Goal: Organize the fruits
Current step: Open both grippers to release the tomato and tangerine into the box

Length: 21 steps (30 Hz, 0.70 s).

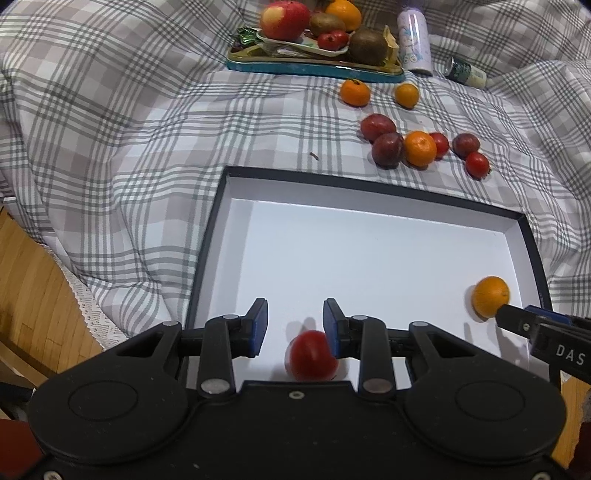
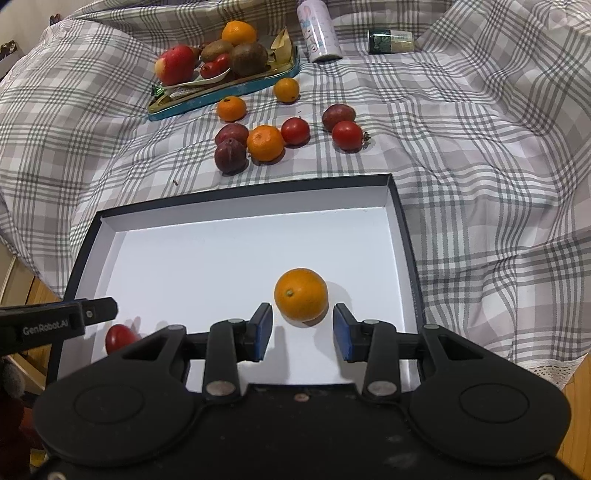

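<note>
Left gripper (image 1: pixel 294 328) agape over tomato (image 1: pixel 313 355); right gripper (image 2: pixel 303 332) agape, orange (image 2: pixel 301 294) free.

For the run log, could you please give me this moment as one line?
left gripper: open, over red tomato | right gripper: open, behind orange | both fruits in box | more fruit outside on cloth

Inside the black box (image 2: pixel 400 221): one orange (image 2: pixel 301 294) and one red tomato (image 2: pixel 120 338). Beyond the box, loose on the bed: three oranges (image 2: pixel 265 143), three plums (image 2: pixel 229 154), two tomatoes (image 2: pixel 347 135). On the teal tray (image 2: pixel 221 98) behind those: one apple (image 2: pixel 176 64), two kiwis (image 2: pixel 249 59), one orange, one or more small red fruits. Right of the tray: one can (image 2: pixel 318 29), one bottle (image 2: pixel 390 41).
</note>
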{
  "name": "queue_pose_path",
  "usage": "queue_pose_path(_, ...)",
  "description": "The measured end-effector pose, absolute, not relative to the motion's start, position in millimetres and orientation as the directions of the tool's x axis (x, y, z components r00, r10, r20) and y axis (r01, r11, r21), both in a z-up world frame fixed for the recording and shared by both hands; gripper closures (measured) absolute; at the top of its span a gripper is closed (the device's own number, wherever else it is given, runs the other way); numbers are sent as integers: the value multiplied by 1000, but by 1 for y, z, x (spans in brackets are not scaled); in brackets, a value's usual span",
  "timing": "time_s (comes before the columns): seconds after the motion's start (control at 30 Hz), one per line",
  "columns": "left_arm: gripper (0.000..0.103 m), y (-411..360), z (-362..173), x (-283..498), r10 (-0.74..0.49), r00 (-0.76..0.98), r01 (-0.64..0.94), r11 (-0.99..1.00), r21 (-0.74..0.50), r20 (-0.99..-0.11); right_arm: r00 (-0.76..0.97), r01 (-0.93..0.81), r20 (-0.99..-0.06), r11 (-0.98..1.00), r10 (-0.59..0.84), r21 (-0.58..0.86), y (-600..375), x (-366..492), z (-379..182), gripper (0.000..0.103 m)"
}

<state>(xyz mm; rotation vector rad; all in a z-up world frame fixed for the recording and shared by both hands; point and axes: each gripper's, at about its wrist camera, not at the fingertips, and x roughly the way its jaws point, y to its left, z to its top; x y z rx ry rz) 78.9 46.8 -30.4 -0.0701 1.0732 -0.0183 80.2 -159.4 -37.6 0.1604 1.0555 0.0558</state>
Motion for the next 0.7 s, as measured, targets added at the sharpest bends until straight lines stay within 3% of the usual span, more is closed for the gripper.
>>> queue_pose_path(0.7,62,35,-27,83,-71,487,25,997,-67,-871,513,87,-853,982,98,165,-173,87,-32,63)
